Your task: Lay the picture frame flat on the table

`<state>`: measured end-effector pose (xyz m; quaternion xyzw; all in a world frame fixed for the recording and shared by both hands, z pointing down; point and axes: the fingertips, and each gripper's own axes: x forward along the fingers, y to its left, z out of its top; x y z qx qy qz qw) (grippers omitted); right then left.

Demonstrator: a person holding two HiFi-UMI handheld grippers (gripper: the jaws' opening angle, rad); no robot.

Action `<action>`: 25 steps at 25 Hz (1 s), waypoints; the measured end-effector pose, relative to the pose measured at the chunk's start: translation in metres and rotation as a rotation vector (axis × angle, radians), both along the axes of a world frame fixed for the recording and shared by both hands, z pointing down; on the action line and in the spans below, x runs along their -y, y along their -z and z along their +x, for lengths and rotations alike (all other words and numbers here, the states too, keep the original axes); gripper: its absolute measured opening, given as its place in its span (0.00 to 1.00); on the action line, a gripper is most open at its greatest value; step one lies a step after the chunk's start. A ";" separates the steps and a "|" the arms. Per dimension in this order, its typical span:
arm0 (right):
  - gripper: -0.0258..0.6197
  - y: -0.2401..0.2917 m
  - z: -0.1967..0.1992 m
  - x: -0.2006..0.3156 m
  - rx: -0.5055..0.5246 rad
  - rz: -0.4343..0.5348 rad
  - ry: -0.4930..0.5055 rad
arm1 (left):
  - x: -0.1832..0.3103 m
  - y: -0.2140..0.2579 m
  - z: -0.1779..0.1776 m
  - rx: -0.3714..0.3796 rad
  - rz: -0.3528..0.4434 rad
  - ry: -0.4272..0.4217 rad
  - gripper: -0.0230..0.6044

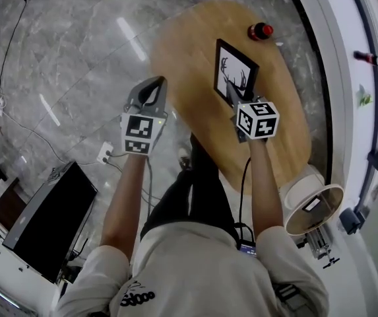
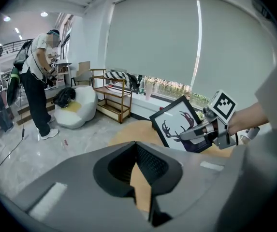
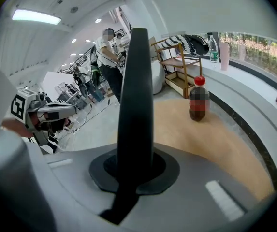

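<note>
Beneath and beyond both sets of jaws: an oval wooden table (image 1: 189, 58). Between the jaws of the right gripper (image 1: 233, 98): a black picture frame (image 1: 233, 71) with an antler print, pinched at its near edge and seen edge-on as a dark bar rising straight out of the clenched pads. Held tilted over the tabletop, not lying flat; cannot tell whether its far edge touches the wood. Off to the left of those jaws, well apart from the frame: the left gripper (image 1: 161, 81), tips closed together on nothing, only a sliver of tabletop showing behind them. Ahead and to the right of the right jaws, past the frame: a small dark bottle (image 1: 261, 30) with a red cap, upright on the table.
</note>
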<state>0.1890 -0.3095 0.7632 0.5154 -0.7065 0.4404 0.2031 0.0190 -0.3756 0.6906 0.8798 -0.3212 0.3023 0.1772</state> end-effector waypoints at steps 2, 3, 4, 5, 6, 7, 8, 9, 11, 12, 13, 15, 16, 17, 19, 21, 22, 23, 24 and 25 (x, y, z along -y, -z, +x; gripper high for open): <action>0.06 -0.012 -0.002 -0.002 0.037 -0.019 -0.015 | -0.002 -0.006 0.004 0.000 -0.010 0.006 0.05; 0.06 -0.018 -0.002 -0.003 0.053 -0.031 -0.023 | -0.003 -0.009 0.005 0.001 -0.014 0.008 0.05; 0.06 -0.024 -0.003 -0.005 0.067 -0.044 -0.031 | -0.004 -0.011 0.006 0.002 -0.018 0.010 0.05; 0.06 -0.031 -0.004 -0.006 0.078 -0.057 -0.038 | -0.005 -0.013 0.007 0.003 -0.022 0.010 0.05; 0.06 -0.037 -0.005 -0.008 0.090 -0.069 -0.046 | -0.006 -0.015 0.008 0.004 -0.025 0.009 0.05; 0.06 -0.043 -0.006 -0.010 0.102 -0.082 -0.052 | -0.008 -0.017 0.008 0.006 -0.028 0.008 0.05; 0.06 -0.049 -0.008 -0.011 0.116 -0.095 -0.057 | -0.010 -0.019 0.008 0.008 -0.031 0.007 0.05; 0.06 -0.054 -0.010 -0.013 0.131 -0.108 -0.059 | -0.011 -0.021 0.008 0.011 -0.034 0.007 0.05; 0.06 -0.062 -0.015 -0.016 0.153 -0.135 -0.053 | -0.014 -0.023 0.008 0.014 -0.038 0.007 0.05; 0.06 -0.066 -0.016 -0.017 0.159 -0.146 -0.047 | -0.015 -0.023 0.008 0.015 -0.040 0.008 0.05; 0.06 -0.069 -0.017 -0.019 0.164 -0.155 -0.042 | -0.017 -0.024 0.009 0.016 -0.040 0.007 0.05; 0.06 -0.075 -0.018 -0.020 0.179 -0.173 -0.035 | -0.018 -0.023 0.011 0.016 -0.040 0.002 0.05; 0.06 -0.077 -0.018 -0.021 0.185 -0.184 -0.032 | -0.019 -0.023 0.013 0.015 -0.040 -0.001 0.05; 0.06 -0.080 -0.019 -0.021 0.187 -0.195 -0.027 | -0.019 -0.023 0.013 0.015 -0.040 -0.003 0.05; 0.06 -0.084 -0.022 -0.022 0.183 -0.214 -0.015 | -0.020 -0.024 0.013 0.013 -0.041 -0.008 0.05; 0.06 -0.086 -0.025 -0.022 0.187 -0.226 -0.010 | -0.021 -0.024 0.013 0.010 -0.044 -0.008 0.05; 0.06 -0.087 -0.025 -0.023 0.191 -0.233 -0.009 | -0.021 -0.024 0.014 0.008 -0.045 -0.008 0.05; 0.06 -0.089 -0.026 -0.024 0.194 -0.242 -0.008 | -0.022 -0.023 0.015 0.005 -0.046 -0.008 0.05; 0.06 -0.091 -0.026 -0.026 0.197 -0.252 -0.007 | -0.022 -0.023 0.016 0.003 -0.045 -0.009 0.05; 0.07 -0.093 -0.027 -0.028 0.200 -0.263 -0.005 | -0.023 -0.022 0.017 0.001 -0.045 -0.011 0.05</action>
